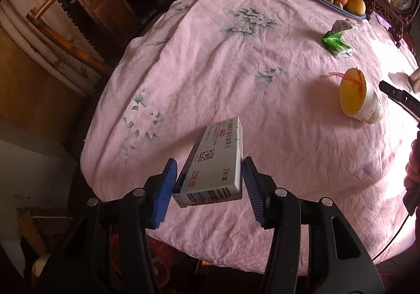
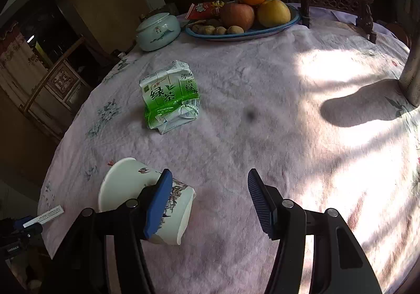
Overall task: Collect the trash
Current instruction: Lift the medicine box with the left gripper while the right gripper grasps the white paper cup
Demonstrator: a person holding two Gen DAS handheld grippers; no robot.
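Left gripper [image 1: 210,178] clamping medicine box [image 1: 214,162] between jaws, holding it above pink table [image 1: 210,70], lower centre of frame. Right gripper [image 2: 207,199] hovering, jaws open and empty, beside tipped paper cup [image 2: 126,189] at lower left. Crushed green carton [image 2: 170,94] lying mid-left. Next, likely: centring jaws around cup, closing.

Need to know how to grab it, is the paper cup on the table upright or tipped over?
Tipped over. The paper cup lies on its side on the pink tablecloth, its open mouth facing sideways.
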